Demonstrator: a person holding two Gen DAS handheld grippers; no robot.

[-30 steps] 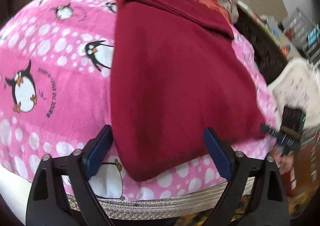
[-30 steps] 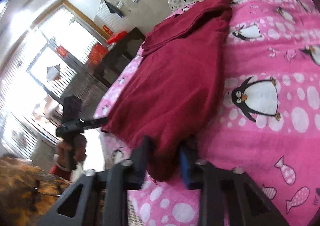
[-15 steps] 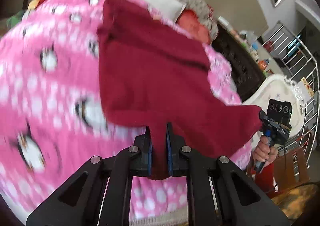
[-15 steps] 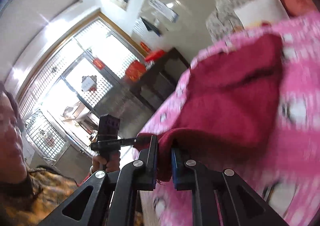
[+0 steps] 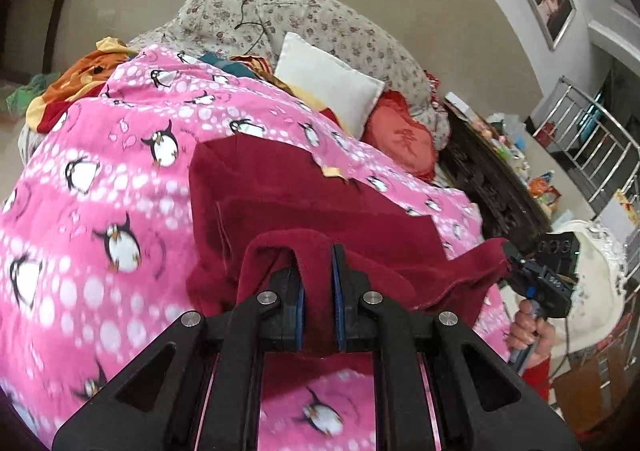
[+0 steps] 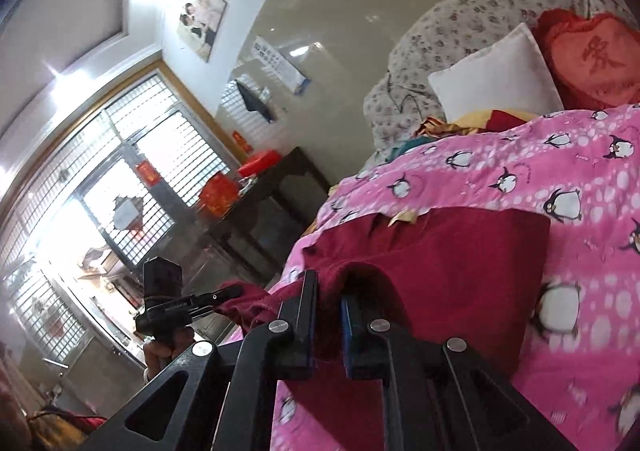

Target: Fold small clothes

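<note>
Closest in, we note the left gripper (image 5: 318, 291) pressed together on a bunched edge of the dark red garment (image 5: 320, 207), cloth humped up over the blue pads and hanging between them. Likewise the right gripper (image 6: 329, 315) pinches another part of the same edge, red fabric wedged between its pads. Each tool shows in the other's view, clamped on a lifted corner, with a hand (image 5: 532, 331) wrapped round the right handle. Between the two grips we see the near edge raised off the bed and stretched; the rest of the garment lies flat on the pink penguin blanket (image 5: 100, 211), already doubled once, with a small yellow tag at its far edge. Beyond it we record a white pillow (image 5: 328, 83), a red heart cushion (image 6: 592, 59) and a flowered bolster (image 5: 320, 19) at the head. Farther off: a dark wooden table (image 6: 272, 187) carrying red boxes, barred windows (image 6: 120, 179), framed photographs (image 6: 202, 25) on the wall.
</note>
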